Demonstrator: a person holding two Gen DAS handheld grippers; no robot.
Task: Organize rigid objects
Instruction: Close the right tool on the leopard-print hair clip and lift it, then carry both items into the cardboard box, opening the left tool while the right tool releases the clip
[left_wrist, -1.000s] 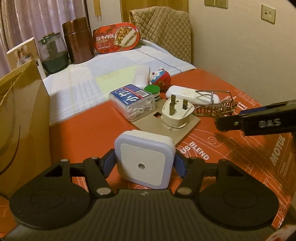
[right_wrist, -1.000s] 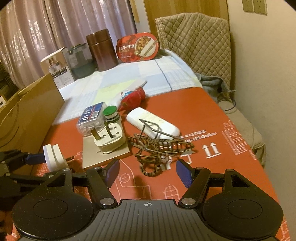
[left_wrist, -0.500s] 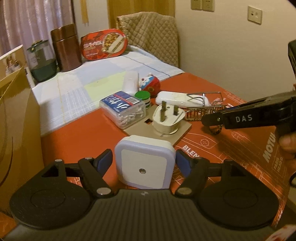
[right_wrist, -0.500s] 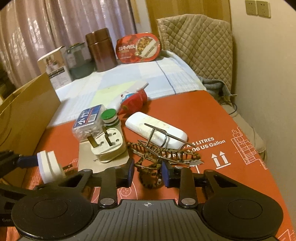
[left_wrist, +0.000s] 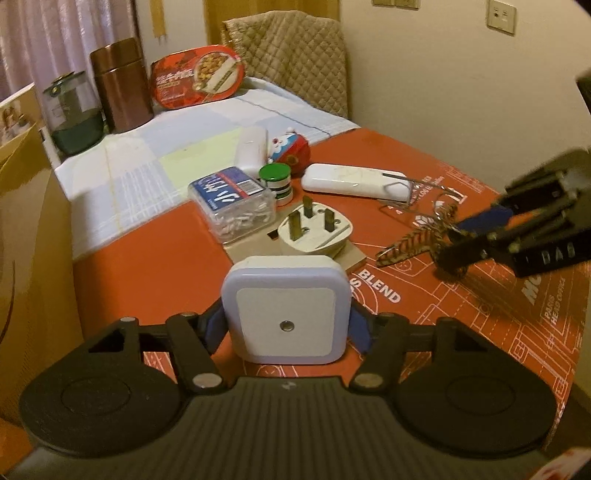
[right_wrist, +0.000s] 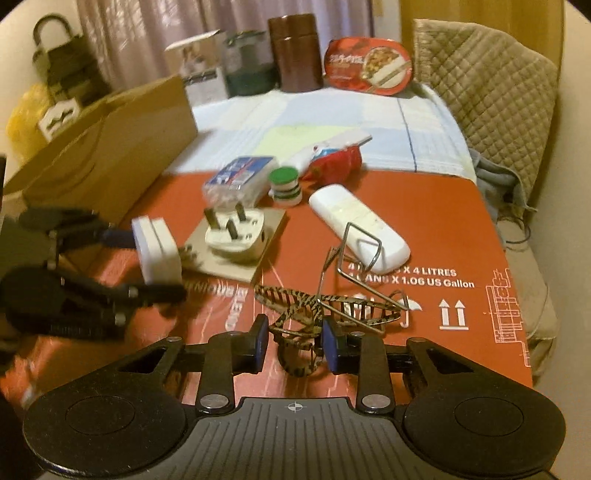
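My left gripper (left_wrist: 286, 326) is shut on a white square night light (left_wrist: 286, 308), held above the red cardboard sheet (left_wrist: 147, 277); it also shows in the right wrist view (right_wrist: 157, 247). My right gripper (right_wrist: 294, 345) is shut on a leopard-print hair clip (right_wrist: 299, 325), seen from the left wrist view too (left_wrist: 421, 245). A white three-pin plug (left_wrist: 314, 230) lies pins-up on a tan card. Nearby are a clear box of swabs (left_wrist: 232, 201), a green-capped jar (left_wrist: 275, 182), a white remote (left_wrist: 354, 181) and a wire clip (right_wrist: 360, 254).
A brown cardboard box (right_wrist: 110, 147) stands at the left. At the back are a brown canister (left_wrist: 120, 83), a glass jar (left_wrist: 72, 110), a red food tray (left_wrist: 197, 77) and a quilted chair back (left_wrist: 291, 55). A red toy (left_wrist: 290, 147) lies on the pale cloth's edge.
My right gripper has closed from open onto the hair clip. My left gripper has kept hold of the night light and shifted a little.
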